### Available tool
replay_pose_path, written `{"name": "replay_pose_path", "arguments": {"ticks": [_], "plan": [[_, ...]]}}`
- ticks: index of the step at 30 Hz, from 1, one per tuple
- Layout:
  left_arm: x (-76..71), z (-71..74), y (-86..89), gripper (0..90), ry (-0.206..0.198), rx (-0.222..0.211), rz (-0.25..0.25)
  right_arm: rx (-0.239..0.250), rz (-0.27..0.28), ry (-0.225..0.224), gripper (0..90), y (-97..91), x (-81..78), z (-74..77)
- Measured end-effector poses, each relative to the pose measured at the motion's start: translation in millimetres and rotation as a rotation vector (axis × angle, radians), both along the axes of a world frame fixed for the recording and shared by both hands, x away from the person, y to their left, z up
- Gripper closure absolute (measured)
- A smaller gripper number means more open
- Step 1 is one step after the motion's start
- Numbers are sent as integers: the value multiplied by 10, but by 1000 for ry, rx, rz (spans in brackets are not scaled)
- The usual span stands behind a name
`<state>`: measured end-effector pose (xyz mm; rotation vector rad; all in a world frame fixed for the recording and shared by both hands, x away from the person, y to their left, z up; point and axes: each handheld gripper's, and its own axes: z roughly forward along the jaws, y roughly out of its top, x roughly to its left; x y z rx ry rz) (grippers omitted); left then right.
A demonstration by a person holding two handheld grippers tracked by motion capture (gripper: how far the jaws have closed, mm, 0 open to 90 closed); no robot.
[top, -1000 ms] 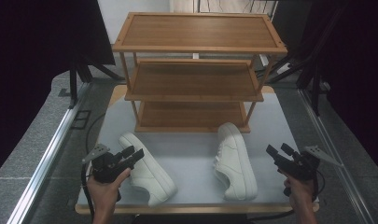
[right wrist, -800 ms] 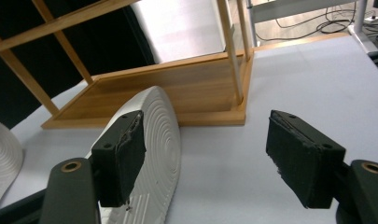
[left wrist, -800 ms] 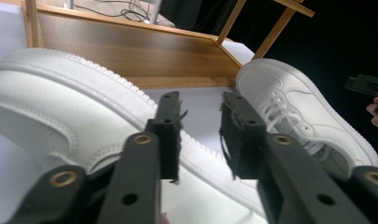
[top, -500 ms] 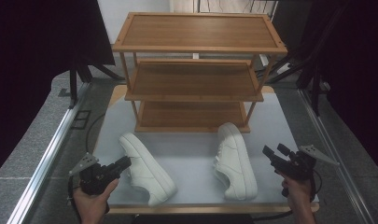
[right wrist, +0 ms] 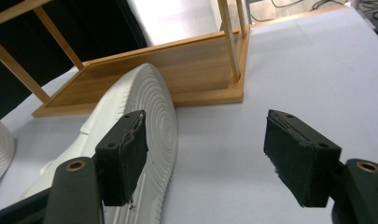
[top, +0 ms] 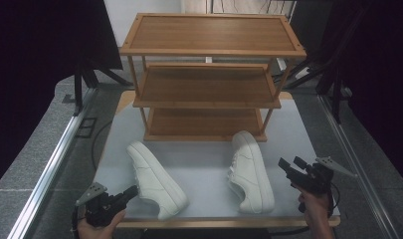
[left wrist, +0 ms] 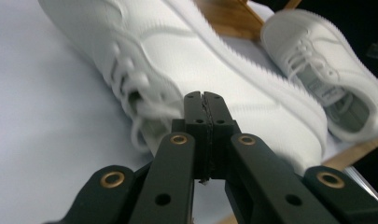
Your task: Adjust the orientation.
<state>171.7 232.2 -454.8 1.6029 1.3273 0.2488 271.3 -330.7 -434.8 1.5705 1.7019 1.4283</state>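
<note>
**Two shoes, two grippers**

Grey surface [top: 204, 164] carries a wooden rack [top: 209, 74] and two white shoes. Left gripper [top: 131, 191], fingers just clenched on nothing, sits just beside the left shoe [top: 156, 179] at the near edge. Right gripper [top: 291, 164], fingers released, hovers just right of the right shoe [top: 249, 172].

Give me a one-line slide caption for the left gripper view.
Left gripper, fingers shut with nothing between them, pointing at the near white sneaker; the second sneaker lies beyond it.
</note>
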Motion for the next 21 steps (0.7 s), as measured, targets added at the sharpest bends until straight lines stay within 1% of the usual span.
{"name": "replay_pose_path", "arguments": {"ticks": [1,2,3,4,5,7,8,9,14,16,21], "plan": [[0,0,0,900,0,0,0,0,0,0,302,0,0,0],[-34,-25,-10,900,6,-4,-2,0,-3,3,304,-2,0,-5],[-89,-76,-48,900,20,-2,-9,2,-8,5,305,-4,-1,-7],[-110,-101,-75,900,28,1,-16,2,-9,5,305,-3,0,-7],[-110,-101,-75,900,28,1,-16,2,-9,5,305,-3,0,-7],[-138,-166,-162,900,47,0,-45,2,-11,9,305,6,8,-6],[-138,-166,-162,900,47,0,-45,2,-11,9,305,6,8,-6],[-119,-195,-210,900,56,1,-57,3,-8,9,305,17,12,-9],[-54,-202,-295,900,61,11,-67,1,-4,10,305,24,16,-13],[-5,-186,-338,900,65,12,-77,2,-6,12,306,17,18,-17],[41,-133,-373,893,58,26,-89,3,-13,23,307,14,14,-29]]}}
